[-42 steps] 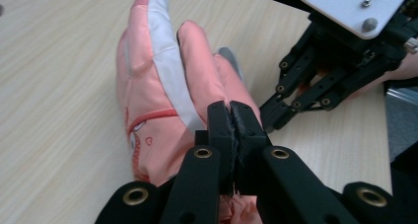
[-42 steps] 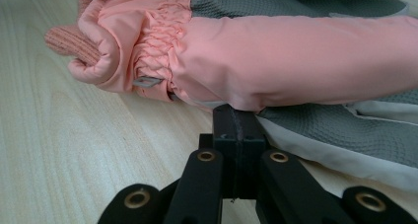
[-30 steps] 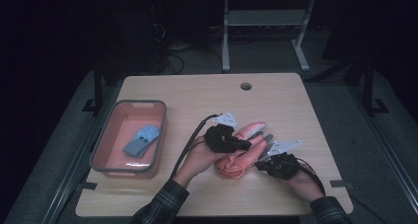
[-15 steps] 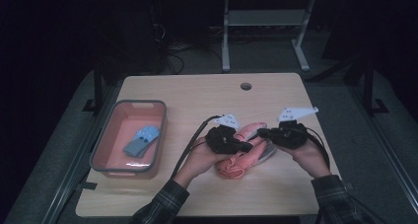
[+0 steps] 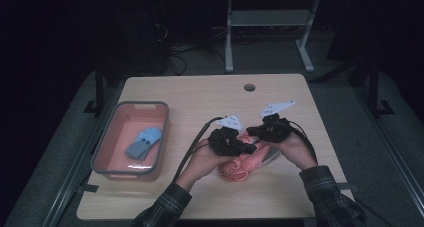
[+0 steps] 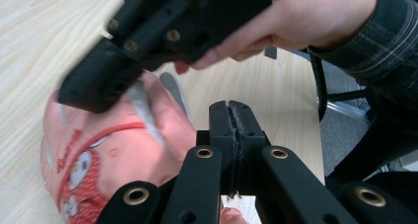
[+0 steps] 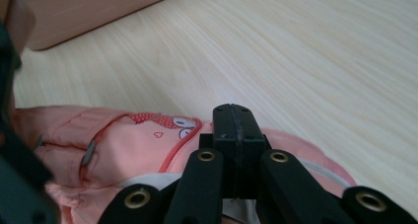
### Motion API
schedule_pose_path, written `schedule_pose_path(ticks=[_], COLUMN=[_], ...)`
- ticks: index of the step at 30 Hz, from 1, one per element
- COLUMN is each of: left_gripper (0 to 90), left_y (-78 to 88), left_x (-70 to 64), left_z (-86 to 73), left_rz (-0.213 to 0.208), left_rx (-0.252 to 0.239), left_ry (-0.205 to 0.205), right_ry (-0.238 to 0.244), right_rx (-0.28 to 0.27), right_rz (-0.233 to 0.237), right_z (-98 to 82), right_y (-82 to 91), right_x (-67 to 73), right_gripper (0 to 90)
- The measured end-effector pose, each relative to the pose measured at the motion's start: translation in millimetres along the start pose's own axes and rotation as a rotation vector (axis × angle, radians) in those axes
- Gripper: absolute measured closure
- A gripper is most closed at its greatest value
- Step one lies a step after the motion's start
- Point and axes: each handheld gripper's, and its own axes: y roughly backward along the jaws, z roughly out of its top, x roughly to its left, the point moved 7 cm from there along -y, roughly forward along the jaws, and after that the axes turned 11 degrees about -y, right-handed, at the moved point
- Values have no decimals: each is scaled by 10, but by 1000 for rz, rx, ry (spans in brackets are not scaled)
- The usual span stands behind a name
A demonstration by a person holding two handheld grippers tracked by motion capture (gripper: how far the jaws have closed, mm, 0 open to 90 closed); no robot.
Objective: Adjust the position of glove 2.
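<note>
Centrally, on the pale wooden table, a crumpled pink printed garment lies beneath both grippers. Left gripper and right gripper: jaws pressed together, nothing visibly between them. Pink plastic bin holds a small blue cloth.

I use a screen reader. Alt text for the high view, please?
A person's two tongs, left tongs and right tongs, meet over a pink garment on a wooden table. A pink bin at left holds a blue item.
</note>
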Motion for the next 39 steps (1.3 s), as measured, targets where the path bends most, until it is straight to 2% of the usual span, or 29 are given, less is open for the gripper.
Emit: schedule_pose_path(ticks=[1,3,6,8,10,12,14,18,23,25,27,32,36,39], left_gripper=[888,888,888,879,871,872,872,859,807,752,657,478,412,327], left_y=[28,74,162,214,249,278,305,282,183,164,167,120,55,38], left_x=[14,30,91,114,93,52,55,108,154,161,162,143,110,148], left_z=[4,5,-25,-72,-106,-137,-186,-241,-319,-331,-328,-342,-394,-422], left_rz=[8,15,51,82,87,100,134,145,165,162,164,133,105,111], left_rx=[-1,-4,2,20,31,46,83,89,131,137,137,143,166,173], left_ry=[-10,-3,9,26,27,18,2,33,28,36,32,47,47,61], right_ry=[2,-5,-8,-12,-19,-19,-19,-5,-2,-4,-12,-10,-7,-4], right_rx=[0,-1,-7,-19,-18,-22,-18,-19,-12,-19,-21,-15,-11,-9], right_rz=[0,-6,-13,-13,-15,-15,-18,-34,-38,-39,-37,-23,-22,-15], right_z=[-18,-80,-161,-215,-248,-268,-286,-340,-531,-590,-648,-734,-764,-803], right_y=[8,40,92,136,159,169,165,188,237,237,245,231,235,222], right_x=[-3,-6,-6,-2,6,6,11,48,138,155,176,224,276,307], right_gripper=[900,900,900,900,900,900,900,900,900,900,900,900,900,900])
